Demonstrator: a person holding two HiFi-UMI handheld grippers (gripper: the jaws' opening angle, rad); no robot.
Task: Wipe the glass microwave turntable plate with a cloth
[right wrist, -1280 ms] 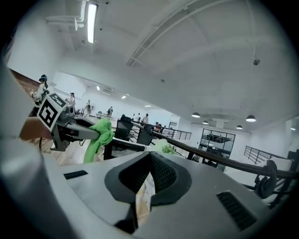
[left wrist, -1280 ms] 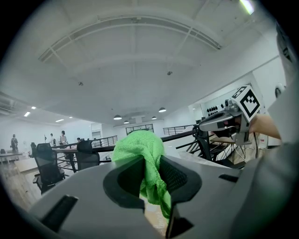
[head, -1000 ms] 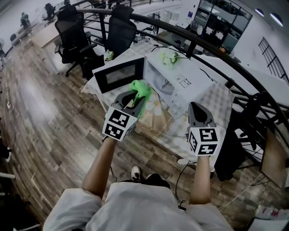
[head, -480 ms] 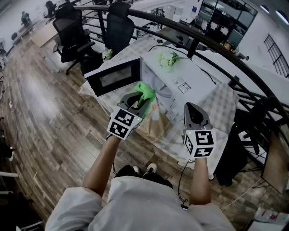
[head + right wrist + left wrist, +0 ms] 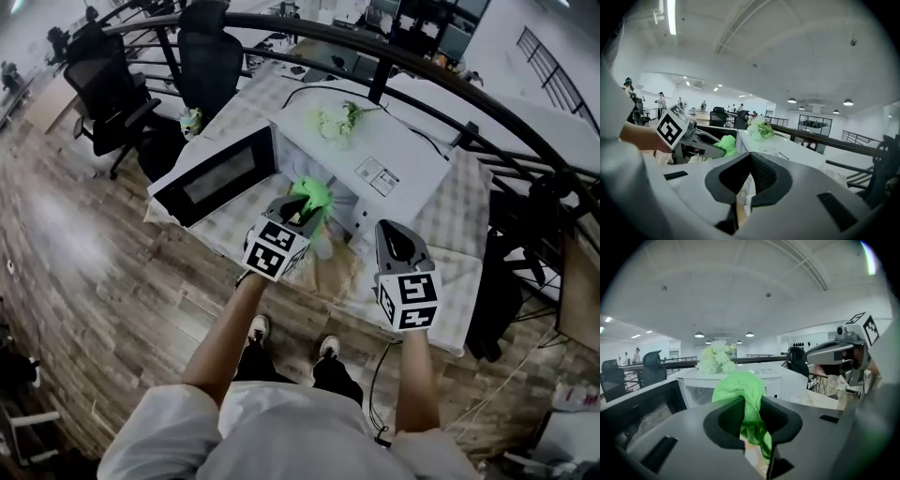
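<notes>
A white microwave (image 5: 398, 164) stands on the table with its door (image 5: 217, 178) swung open to the left. My left gripper (image 5: 312, 204) is shut on a bright green cloth (image 5: 314, 192) and holds it just in front of the oven's opening. In the left gripper view the cloth (image 5: 739, 386) bulges up between the jaws. My right gripper (image 5: 389, 232) hovers to the right, over the table's front part, jaws together and empty; it shows in its own view too (image 5: 749, 159). A pale glassy shape (image 5: 324, 247) lies below the cloth; I cannot tell if it is the plate.
White flowers (image 5: 336, 122) lie on top of the microwave. A checked tablecloth (image 5: 469, 220) covers the table. A dark curved railing (image 5: 427, 54) runs behind it. Office chairs (image 5: 204, 58) stand at the back left, on a wooden floor (image 5: 84, 272).
The person has stepped closer to the table. The left gripper has carried the green cloth nearer to the microwave's opening, and the right gripper has come forward with it.
</notes>
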